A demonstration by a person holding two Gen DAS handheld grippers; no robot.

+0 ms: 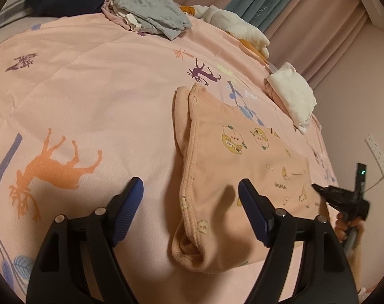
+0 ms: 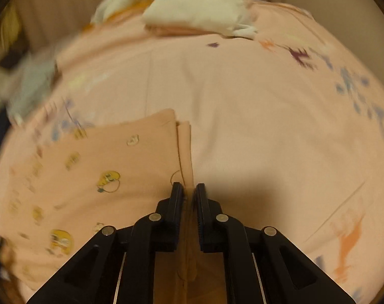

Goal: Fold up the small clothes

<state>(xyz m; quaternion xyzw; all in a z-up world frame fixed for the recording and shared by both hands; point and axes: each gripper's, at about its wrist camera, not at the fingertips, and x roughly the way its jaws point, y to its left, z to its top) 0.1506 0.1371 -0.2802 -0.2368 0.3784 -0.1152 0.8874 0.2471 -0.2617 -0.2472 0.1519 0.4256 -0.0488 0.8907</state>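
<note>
Your left gripper (image 1: 190,190) hovers with fingers spread wide above the peach printed garment (image 1: 242,157), touching nothing. Your right gripper (image 2: 190,190) is clamped on that garment's edge. The garment lies flat on the pink bedspread (image 1: 103,101), near its right edge; folded white cloth (image 1: 293,96) sits beyond.

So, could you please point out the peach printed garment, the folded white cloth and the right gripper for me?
peach printed garment (image 1: 242,157): left wrist view, on its flat printed panel.
folded white cloth (image 1: 291,93): left wrist view, on its top layer.
right gripper (image 2: 189,190): right wrist view, between the fingertips, closed on the garment's edge.
</note>
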